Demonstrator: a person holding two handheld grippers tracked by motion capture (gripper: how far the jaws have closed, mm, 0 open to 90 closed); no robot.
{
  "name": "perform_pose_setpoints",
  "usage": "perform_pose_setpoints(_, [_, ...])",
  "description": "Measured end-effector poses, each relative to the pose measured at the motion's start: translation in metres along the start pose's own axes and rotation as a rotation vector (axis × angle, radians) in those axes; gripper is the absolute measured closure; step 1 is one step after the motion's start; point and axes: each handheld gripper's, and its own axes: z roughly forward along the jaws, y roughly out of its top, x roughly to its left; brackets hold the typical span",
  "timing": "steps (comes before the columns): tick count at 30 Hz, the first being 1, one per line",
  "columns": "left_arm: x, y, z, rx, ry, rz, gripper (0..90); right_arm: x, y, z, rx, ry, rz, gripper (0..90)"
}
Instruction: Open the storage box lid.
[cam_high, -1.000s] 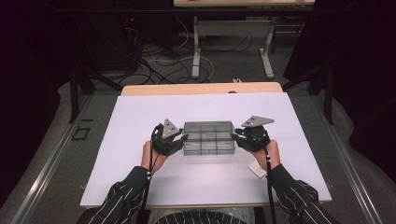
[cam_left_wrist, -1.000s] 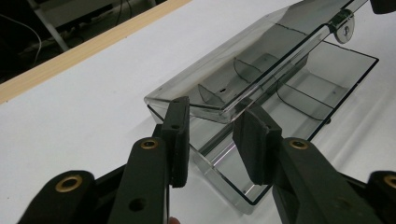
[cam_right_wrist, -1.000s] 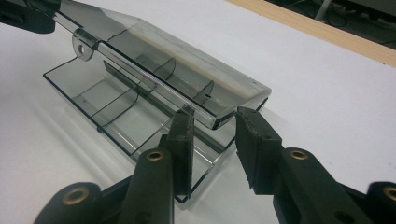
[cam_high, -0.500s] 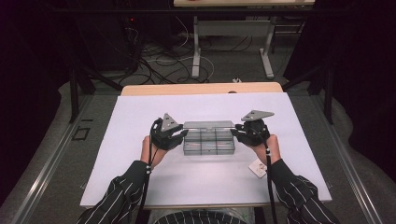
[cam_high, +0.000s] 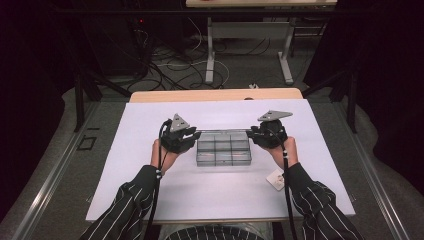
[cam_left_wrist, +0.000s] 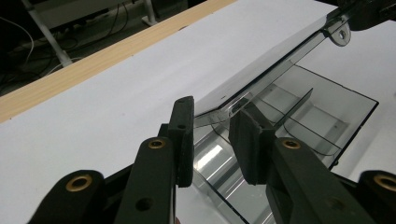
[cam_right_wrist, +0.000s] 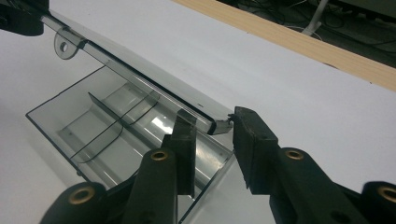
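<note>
A clear plastic compartment box (cam_high: 223, 152) lies in the middle of the white table top. Its hinged lid (cam_high: 223, 131) is tilted up off the base. My left gripper (cam_high: 192, 139) holds the lid's left end and my right gripper (cam_high: 251, 135) holds its right end. In the left gripper view my left gripper (cam_left_wrist: 212, 126) is shut on a corner of the lid (cam_left_wrist: 280, 56), above the dividers of the base (cam_left_wrist: 327, 112). The right gripper view has my right gripper (cam_right_wrist: 212, 128) shut on the other corner of the lid (cam_right_wrist: 130, 65), with the open base (cam_right_wrist: 70, 121) below.
The white sheet (cam_high: 150, 190) covers the table, with a wooden edge (cam_high: 215, 95) at the far side. A small white tag (cam_high: 276, 179) lies by the right wrist. Desk legs (cam_high: 287, 60) and cables (cam_high: 165, 65) stand on the floor beyond.
Both grippers have risen and moved toward the far side of the box together. The lid has swung up with them, away from the base.
</note>
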Motion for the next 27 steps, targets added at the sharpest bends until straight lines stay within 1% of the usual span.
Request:
perform_pose_setpoints(1, [0.001,0.001,0.000,0.007,0.001,0.007,70.8,-0.001,0.000,0.000,0.006,0.000,-0.009,72.0])
perform_pose_setpoints(2, [0.001,0.001,0.000,0.009,-0.001,0.005,70.9,-0.001,0.001,0.001,0.001,-0.008,-0.013,72.6])
perform_pose_setpoints(3, [0.001,0.002,0.000,0.001,0.002,-0.003,71.1,-0.002,0.001,0.002,0.000,-0.011,-0.011,72.7])
perform_pose_setpoints(6, [0.003,0.002,0.003,-0.012,0.001,-0.016,71.4,-0.004,0.002,0.006,0.004,-0.013,-0.004,72.9])
perform_pose_setpoints(7, [0.005,0.002,0.003,-0.001,-0.001,-0.011,71.4,-0.004,0.003,0.006,0.009,-0.009,0.000,73.0])
perform_pose_setpoints(8, [0.005,0.002,0.004,-0.007,-0.002,-0.023,71.5,-0.005,0.003,0.007,0.007,-0.018,0.000,73.2])
perform_pose_setpoints(9, [0.007,0.003,0.004,-0.005,-0.003,-0.022,71.6,-0.005,0.003,0.008,0.005,-0.013,0.002,73.3])
perform_pose_setpoints(10, [0.007,0.003,0.005,-0.010,-0.004,-0.032,71.6,-0.006,0.004,0.009,0.006,-0.018,0.006,73.6])
perform_pose_setpoints(11, [0.009,0.003,0.006,-0.018,-0.002,-0.033,71.6,-0.006,0.005,0.010,0.008,-0.022,0.007,74.0])
perform_pose_setpoints(12, [0.010,0.004,0.007,-0.012,-0.006,-0.036,71.6,-0.007,0.005,0.011,0.007,-0.025,0.006,74.4])
perform_pose_setpoints(14, [0.011,0.004,0.009,-0.013,-0.001,-0.044,72.0,-0.008,0.006,0.013,0.006,-0.026,0.015,75.2])
perform_pose_setpoints(17, [0.013,0.005,0.012,-0.005,0.003,-0.044,72.8,-0.010,0.006,0.015,0.009,-0.031,0.029,76.3])
perform_pose_setpoints(18, [0.014,0.005,0.014,-0.013,0.005,-0.054,72.9,-0.011,0.006,0.016,0.009,-0.032,0.025,76.6])
perform_pose_setpoints(19, [0.016,0.005,0.014,-0.010,0.003,-0.060,73.0,-0.012,0.006,0.017,0.005,-0.031,0.034,76.8])
perform_pose_setpoints(22, [0.017,0.006,0.016,-0.004,0.006,-0.060,73.3,-0.013,0.007,0.019,0.003,-0.034,0.040,77.7])
perform_pose_setpoints(24, [0.019,0.007,0.017,0.006,0.005,-0.047,73.3,-0.014,0.007,0.020,0.006,-0.038,0.040,78.4])
perform_pose_setpoints(25, [0.018,0.007,0.019,-0.008,0.009,-0.061,73.2,-0.015,0.007,0.021,0.007,-0.039,0.049,78.5])
perform_pose_setpoints(27, [0.019,0.008,0.020,0.000,0.012,-0.054,73.2,-0.015,0.007,0.022,0.005,-0.042,0.050,79.0])
